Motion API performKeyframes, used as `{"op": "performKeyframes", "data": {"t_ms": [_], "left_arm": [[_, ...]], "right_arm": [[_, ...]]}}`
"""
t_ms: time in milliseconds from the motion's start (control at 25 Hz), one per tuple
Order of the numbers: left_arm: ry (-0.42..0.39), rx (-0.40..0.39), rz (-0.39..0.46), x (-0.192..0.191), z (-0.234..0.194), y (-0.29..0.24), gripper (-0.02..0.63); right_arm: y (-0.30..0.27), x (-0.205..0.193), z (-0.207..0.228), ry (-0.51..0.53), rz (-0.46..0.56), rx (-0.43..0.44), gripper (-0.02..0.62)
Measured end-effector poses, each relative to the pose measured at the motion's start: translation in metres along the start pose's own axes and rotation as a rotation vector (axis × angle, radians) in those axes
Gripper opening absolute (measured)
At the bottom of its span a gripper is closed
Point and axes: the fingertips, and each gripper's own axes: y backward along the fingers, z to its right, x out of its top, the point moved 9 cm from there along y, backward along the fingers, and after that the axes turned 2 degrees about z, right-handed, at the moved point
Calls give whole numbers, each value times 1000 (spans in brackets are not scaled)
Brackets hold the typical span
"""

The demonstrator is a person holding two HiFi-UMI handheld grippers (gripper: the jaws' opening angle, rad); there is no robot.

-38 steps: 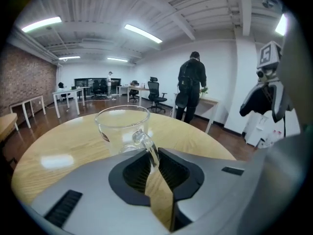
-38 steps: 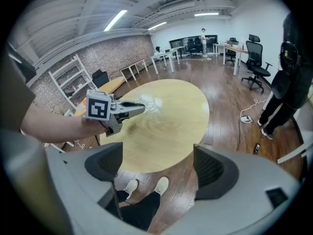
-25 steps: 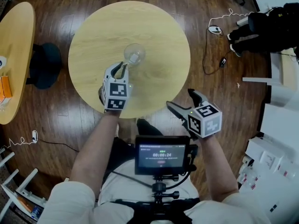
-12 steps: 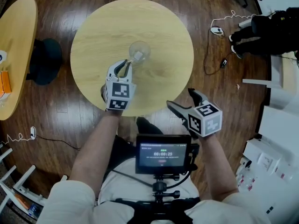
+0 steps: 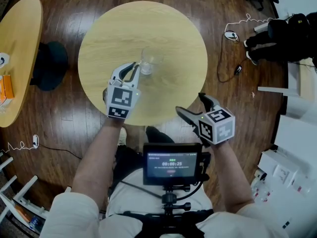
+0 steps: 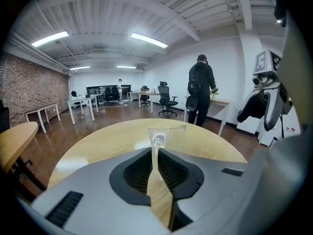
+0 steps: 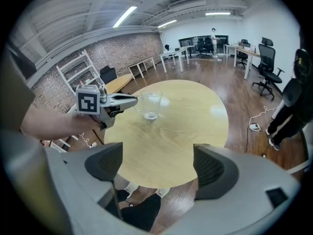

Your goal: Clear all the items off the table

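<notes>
The left forearm (image 5: 101, 152) stretches over the round table (image 5: 148, 24) from 7 o'clock. It holds the left gripper (image 5: 133, 67) level, its 2 jaws closing tight on the near wall of the 1 clear glass (image 5: 151, 59), which stands upright near the table's centre. The right gripper (image 5: 192, 104) hangs off the rim at 5 o'clock, jaws wide apart and empty.

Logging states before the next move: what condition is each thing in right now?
glass: upright, looks empty, rim pinched.
left tongs: shut on the glass rim.
right tongs: open, holding nothing, held off the near edge of the table.
screen: lit.
</notes>
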Motion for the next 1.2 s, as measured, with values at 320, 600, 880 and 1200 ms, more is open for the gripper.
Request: {"op": "performKeyframes", "data": {"t_ms": [320, 600, 880, 1200], "left_arm": [[-52, -100, -13, -6, 6, 6, 32], [-73, -150, -43, -34, 13, 12, 38], [-20, -220, -7, -45, 13, 1, 159], [-102, -189, -16, -41, 20, -15, 28]], "right_arm": [[-6, 7, -6, 17, 2, 10, 462], [-5, 4, -10, 7, -7, -2, 462], [-10, 0, -15, 5, -22, -3, 462], [-8, -6, -16, -1, -39, -9, 462]]}}
